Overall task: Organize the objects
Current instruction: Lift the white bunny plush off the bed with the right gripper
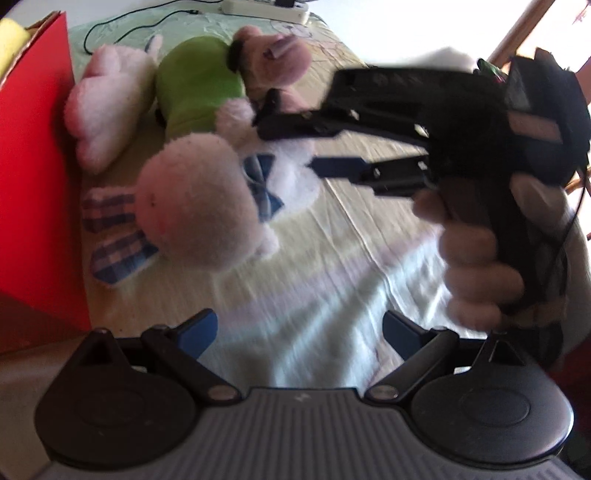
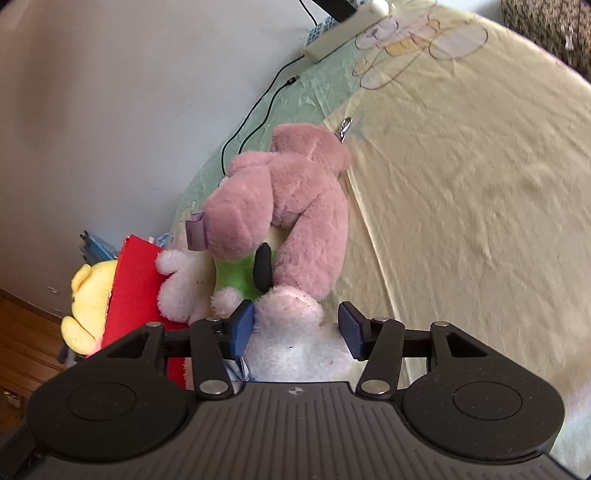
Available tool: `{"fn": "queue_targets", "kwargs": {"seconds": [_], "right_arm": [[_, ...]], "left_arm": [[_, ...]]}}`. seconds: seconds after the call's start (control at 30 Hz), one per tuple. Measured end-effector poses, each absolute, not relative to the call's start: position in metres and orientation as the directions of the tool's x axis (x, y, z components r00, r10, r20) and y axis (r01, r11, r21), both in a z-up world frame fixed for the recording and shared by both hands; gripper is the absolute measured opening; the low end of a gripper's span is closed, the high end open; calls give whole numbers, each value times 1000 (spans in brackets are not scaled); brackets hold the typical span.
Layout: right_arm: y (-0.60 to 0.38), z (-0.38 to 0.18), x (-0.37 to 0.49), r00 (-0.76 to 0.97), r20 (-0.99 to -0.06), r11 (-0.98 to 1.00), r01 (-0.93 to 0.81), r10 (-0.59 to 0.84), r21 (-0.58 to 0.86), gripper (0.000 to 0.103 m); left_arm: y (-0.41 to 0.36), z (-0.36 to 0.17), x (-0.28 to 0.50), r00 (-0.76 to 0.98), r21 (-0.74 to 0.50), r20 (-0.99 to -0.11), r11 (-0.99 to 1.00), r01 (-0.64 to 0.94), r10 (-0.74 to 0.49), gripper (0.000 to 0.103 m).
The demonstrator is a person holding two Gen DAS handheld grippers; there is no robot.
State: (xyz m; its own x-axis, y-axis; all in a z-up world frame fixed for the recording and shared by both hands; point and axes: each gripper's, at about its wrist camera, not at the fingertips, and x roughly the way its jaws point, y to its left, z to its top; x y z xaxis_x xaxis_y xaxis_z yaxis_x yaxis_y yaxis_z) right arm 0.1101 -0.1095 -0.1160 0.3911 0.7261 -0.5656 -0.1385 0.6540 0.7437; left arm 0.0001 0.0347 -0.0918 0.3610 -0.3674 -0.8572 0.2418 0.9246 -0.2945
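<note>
Pink-and-white plush rabbit (image 1: pixel 199 206) is lying on the bed (image 1: pixel 332 266) beside the red box (image 1: pixel 33 184); right hand-held gripper (image 2: pixel 295 326) is straddling it unclenched, left hand-held gripper (image 1: pixel 299 332) gaping over bare sheet.

Plush toys on the bed: one white rabbit (image 1: pixel 199 218), one pink bear (image 2: pixel 295 206), one green-bodied toy (image 1: pixel 195 88), one yellow toy (image 2: pixel 88 299); one red box (image 1: pixel 37 184); one power strip (image 2: pixel 343 33).
</note>
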Motion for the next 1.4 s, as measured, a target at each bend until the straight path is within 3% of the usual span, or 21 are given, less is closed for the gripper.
{"fn": "queue_targets", "kwargs": {"seconds": [0.27,0.5,0.77,1.0,1.3,1.4], "right_arm": [[-120,-115,106,296,-559,606,-90,774,791,48],[-133,-131,90,189,-510,514,34,839,857,45],[-129,-143,50,78,-445,435,116,892,893,45],[-150,-121,55,153,-464,466,25,873,885,45],[-121,-106,82,269,-574,626,-186,773,757,44],[-111,-122,85,197,-571,601,-159,797,784,34]], "left_arm": [[31,-95,24,393,-268,-857,939,214,-334,91],[38,-85,21,427,-205,-860,956,212,-279,91],[43,-80,2,440,-210,-847,948,239,-299,91],[44,-86,-13,423,-235,-852,948,214,-307,91],[57,-93,-1,384,-371,-840,923,107,-382,91],[60,-90,-3,396,-363,-839,926,103,-373,91]]}}
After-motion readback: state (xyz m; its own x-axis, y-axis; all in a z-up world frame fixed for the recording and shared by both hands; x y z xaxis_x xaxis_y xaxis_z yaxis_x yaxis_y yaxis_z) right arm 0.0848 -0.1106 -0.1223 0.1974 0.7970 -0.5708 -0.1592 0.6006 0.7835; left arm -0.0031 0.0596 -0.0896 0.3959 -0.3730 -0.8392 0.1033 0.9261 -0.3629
